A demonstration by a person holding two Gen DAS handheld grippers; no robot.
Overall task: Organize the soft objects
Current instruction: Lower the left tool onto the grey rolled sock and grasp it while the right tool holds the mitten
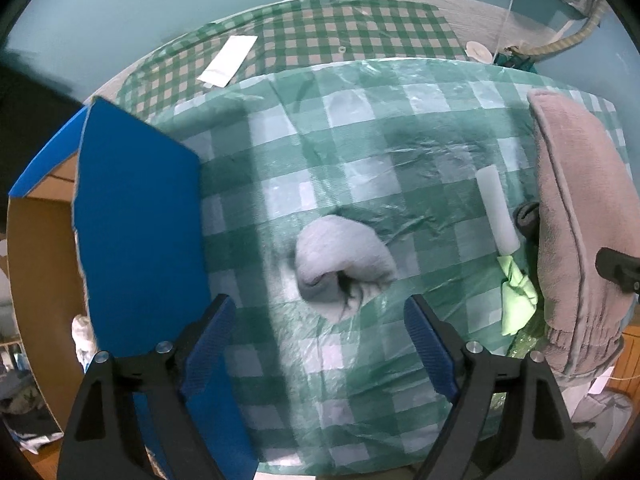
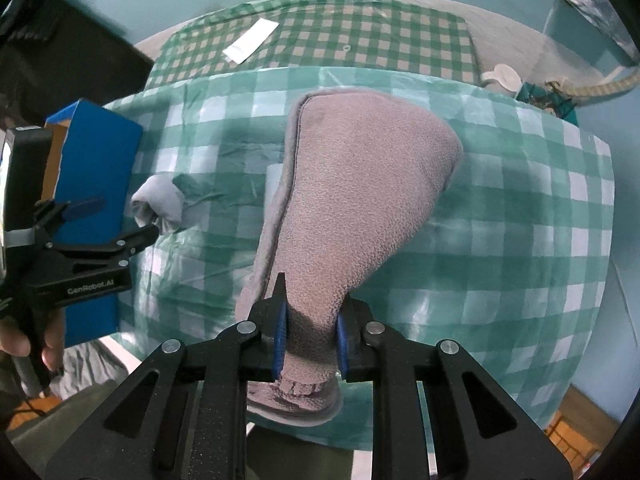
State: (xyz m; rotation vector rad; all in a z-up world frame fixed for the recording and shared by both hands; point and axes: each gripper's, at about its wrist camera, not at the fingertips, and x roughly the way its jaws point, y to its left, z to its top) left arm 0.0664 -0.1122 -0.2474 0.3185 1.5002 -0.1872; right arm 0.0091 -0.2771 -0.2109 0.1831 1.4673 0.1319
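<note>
A rolled pale grey sock (image 1: 344, 266) lies on the green checked plastic cloth (image 1: 360, 160). My left gripper (image 1: 320, 344) is open just short of it, one finger on each side. The sock also shows in the right wrist view (image 2: 160, 204) beside the left gripper (image 2: 112, 220). My right gripper (image 2: 310, 332) is shut on the cuff end of a mauve fleece slipper (image 2: 360, 200) and holds it up over the cloth. The slipper hangs at the right of the left wrist view (image 1: 576, 220).
A blue cardboard box (image 1: 136, 240) with a brown inside stands open at the left edge of the table (image 2: 100, 152). A white foam roll (image 1: 498, 210) and a light green cloth (image 1: 518, 296) lie by the slipper. A white packet (image 1: 230, 60) lies far back.
</note>
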